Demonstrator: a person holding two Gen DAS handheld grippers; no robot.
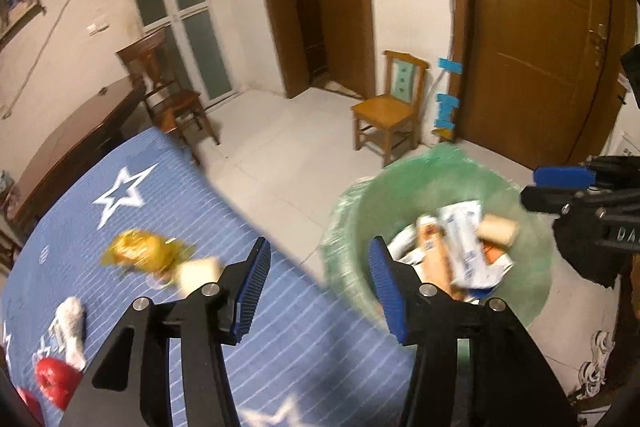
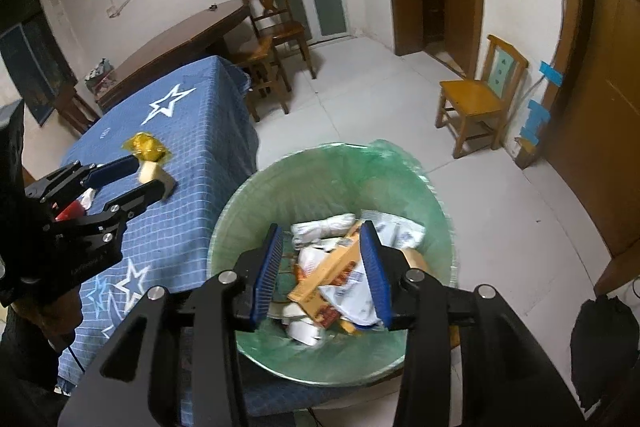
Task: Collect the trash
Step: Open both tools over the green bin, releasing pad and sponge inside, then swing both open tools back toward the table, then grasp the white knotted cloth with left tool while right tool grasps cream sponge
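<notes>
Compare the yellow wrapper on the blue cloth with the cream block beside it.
The yellow wrapper is crumpled, glossy and translucent amber; the cream block is pale, matte and smooth-sided. The wrapper spreads flat and ragged; the block keeps a chunky, squared shape. The wrapper lies farther from the left gripper; the block sits by its fingertips. Both rest on the blue star cloth, outside the bin.

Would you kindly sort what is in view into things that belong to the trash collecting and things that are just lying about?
Belongs to the job:
- green-lined trash bin, already holding wrappers
- yellow wrapper on the blue cloth
- beige block
- white packet
- red item
- left gripper and right gripper, both open

Just lying about:
- small wooden chair
- dark wooden chair
- brown table
</notes>
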